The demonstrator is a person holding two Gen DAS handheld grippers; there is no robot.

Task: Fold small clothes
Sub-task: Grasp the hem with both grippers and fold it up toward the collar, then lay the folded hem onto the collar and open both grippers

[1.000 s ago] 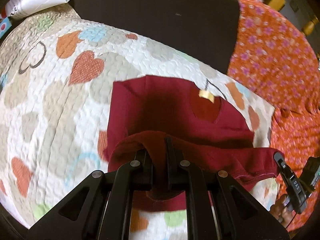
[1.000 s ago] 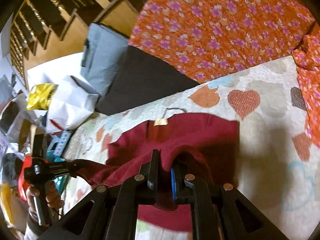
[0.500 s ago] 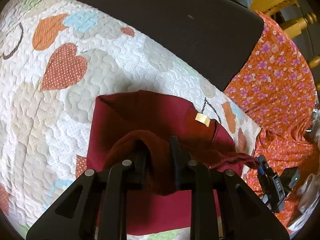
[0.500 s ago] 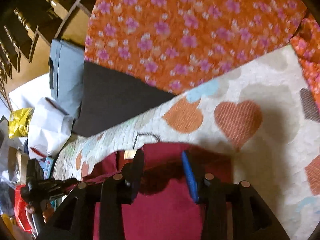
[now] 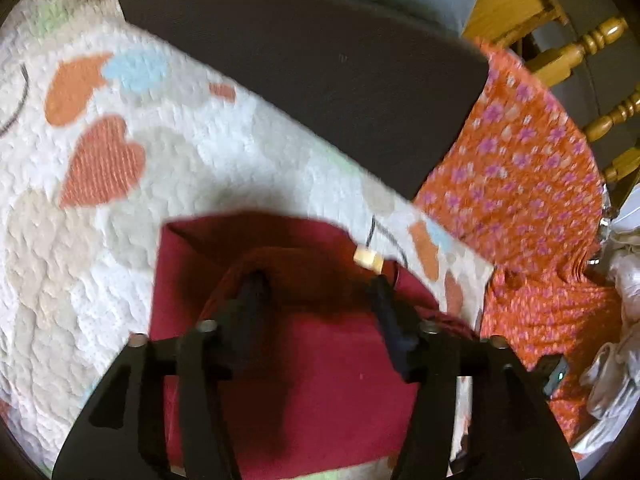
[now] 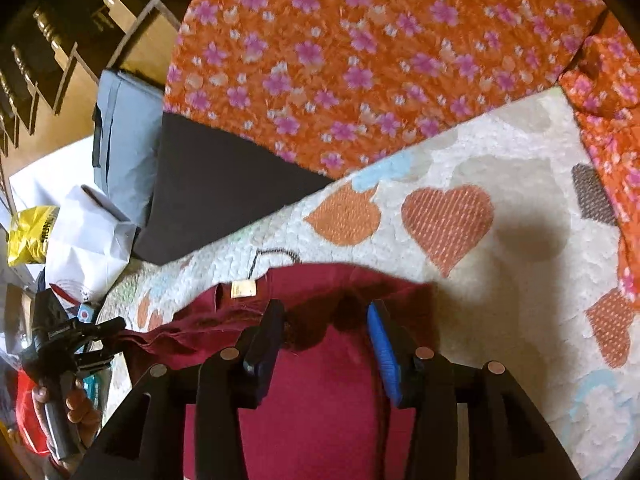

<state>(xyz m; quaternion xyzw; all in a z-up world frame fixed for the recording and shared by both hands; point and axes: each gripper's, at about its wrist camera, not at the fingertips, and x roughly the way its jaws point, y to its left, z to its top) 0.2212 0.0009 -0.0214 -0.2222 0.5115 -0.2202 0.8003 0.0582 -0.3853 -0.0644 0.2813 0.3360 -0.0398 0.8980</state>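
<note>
Both grippers let go within last second: left gripper and right gripper, a second earlier pinching hem of maroon shirt, had fingers spread wide, nothing between them. Shirt lay doubled over on heart-print quilt, hem near collar label. Judged: this fold laid. Right view alone showed person's hand gripping left tool; left view showed orange floral cloth beside quilt.
</note>
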